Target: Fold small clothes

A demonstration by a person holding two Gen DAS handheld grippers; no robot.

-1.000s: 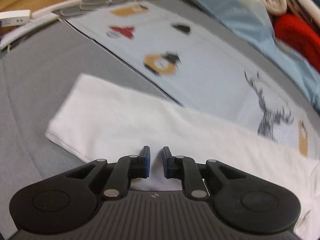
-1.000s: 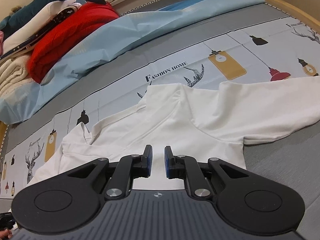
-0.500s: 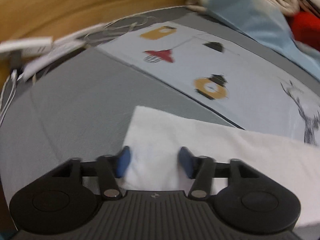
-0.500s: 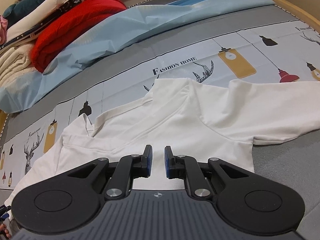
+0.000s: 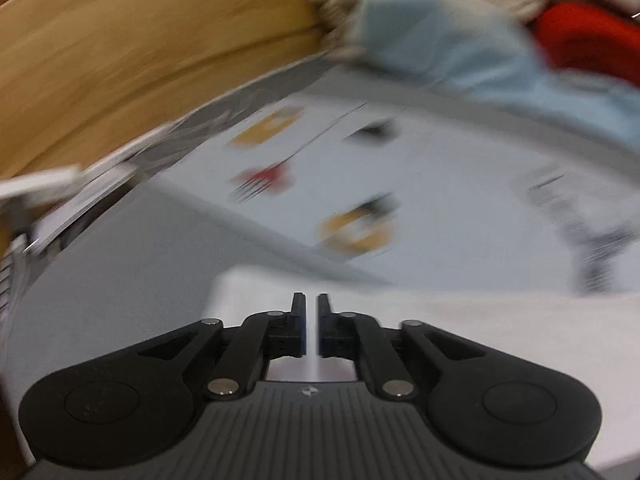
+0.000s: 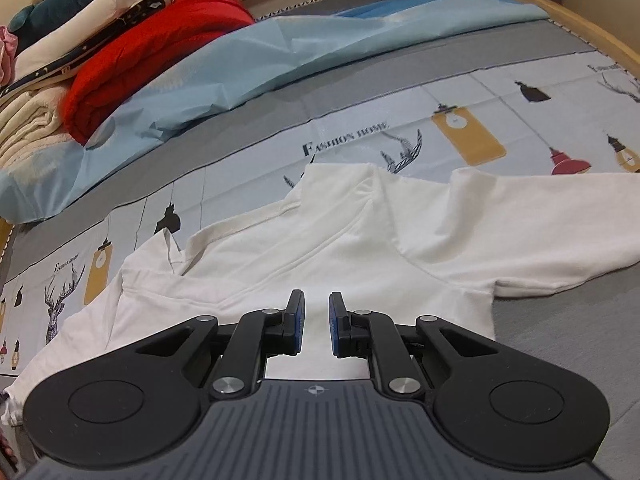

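A white long-sleeved shirt lies flat on the patterned bed sheet, collar away from me, one sleeve stretched to the right. My right gripper hovers over the shirt's lower body, jaws almost together with a narrow gap, and I see no cloth pinched. In the blurred left wrist view, my left gripper is at the end of the other white sleeve. Its pads are nearly touching, and white cloth shows between and under them.
A pile of folded clothes with a red garment and a crumpled light blue sheet lies along the far side. The wooden bed frame curves around the mattress. A white plug and cable lie at its left edge.
My left gripper opened wide around the sleeve end, then closed on it while swinging and rolling; its view is now blurred. The right gripper stayed nearly still.
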